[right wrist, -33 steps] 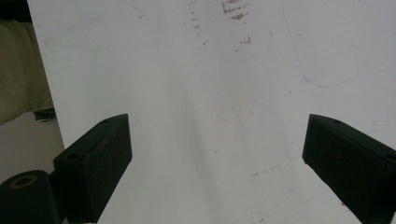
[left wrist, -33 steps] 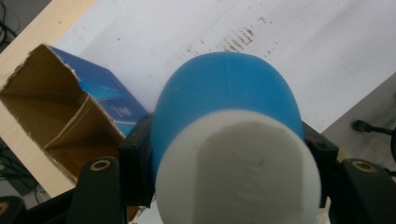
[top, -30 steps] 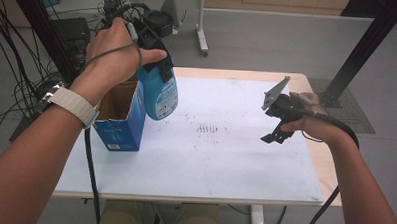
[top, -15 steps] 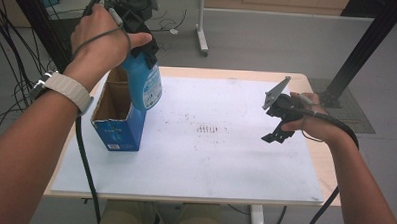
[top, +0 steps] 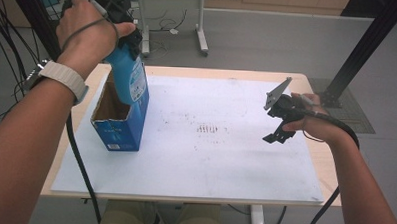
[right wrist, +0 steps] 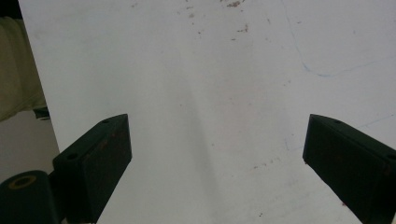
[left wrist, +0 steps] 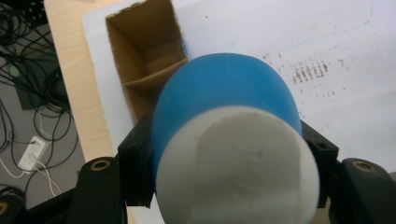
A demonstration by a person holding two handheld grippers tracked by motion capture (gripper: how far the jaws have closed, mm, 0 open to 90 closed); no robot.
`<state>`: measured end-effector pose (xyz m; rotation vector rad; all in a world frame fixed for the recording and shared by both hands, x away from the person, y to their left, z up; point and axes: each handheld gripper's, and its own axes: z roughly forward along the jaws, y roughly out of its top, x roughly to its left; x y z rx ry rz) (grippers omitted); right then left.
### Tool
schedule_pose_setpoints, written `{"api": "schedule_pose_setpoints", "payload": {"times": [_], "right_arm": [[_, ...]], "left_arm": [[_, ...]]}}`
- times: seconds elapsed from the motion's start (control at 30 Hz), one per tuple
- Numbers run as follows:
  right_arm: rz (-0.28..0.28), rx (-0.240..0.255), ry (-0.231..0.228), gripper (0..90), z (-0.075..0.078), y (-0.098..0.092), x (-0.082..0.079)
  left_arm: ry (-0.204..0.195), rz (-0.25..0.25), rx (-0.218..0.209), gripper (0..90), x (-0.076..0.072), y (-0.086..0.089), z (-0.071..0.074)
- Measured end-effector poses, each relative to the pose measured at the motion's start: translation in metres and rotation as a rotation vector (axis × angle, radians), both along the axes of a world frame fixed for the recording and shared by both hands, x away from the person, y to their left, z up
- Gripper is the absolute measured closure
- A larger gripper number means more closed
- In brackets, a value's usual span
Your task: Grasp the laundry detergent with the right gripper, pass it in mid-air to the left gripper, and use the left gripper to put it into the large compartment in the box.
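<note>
left gripper (top: pixel 123 37) – jaws clamped on blue bottle (top: pixel 131 82), neck up, held over open cardboard box (top: pixel 117 126) at worktop's (top: pixel 198 72) left edge for lowering inside | right gripper (top: pixel 281 127) – jaws apart, empty, idle near right edge

One blue bottle (top: pixel 130 82), one cardboard box (top: pixel 117 131), two hand-held grippers

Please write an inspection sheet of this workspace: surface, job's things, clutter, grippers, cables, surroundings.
Surface: white board on a wooden table, with small dark marks.
Job's things: blue bottle with white cap, held above the open blue carton.
Clutter: nothing seen.
Grippers: left gripper shut on the bottle; right gripper open, empty, over the board.
Cables: black cable hangs from the left gripper.
Surroundings: grey floor, cable tangle.
</note>
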<state>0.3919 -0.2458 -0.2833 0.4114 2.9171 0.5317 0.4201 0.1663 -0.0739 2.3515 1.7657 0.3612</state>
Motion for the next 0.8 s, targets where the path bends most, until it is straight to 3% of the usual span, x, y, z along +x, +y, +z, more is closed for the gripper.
{"api": "schedule_pose_setpoints", "payload": {"times": [0.3,0.8], "right_arm": [[-0.002,-0.001,-0.002,8.0,0.0,-0.001,0.002],[-0.02,0.005,0.003,8.0,-0.003,-0.006,0.001]], "left_arm": [[0.001,0.06,0.003,37.3,0.006,0.013,0.003],[-0.004,0.145,-0.001,37.3,0.015,0.034,-0.01]]}}
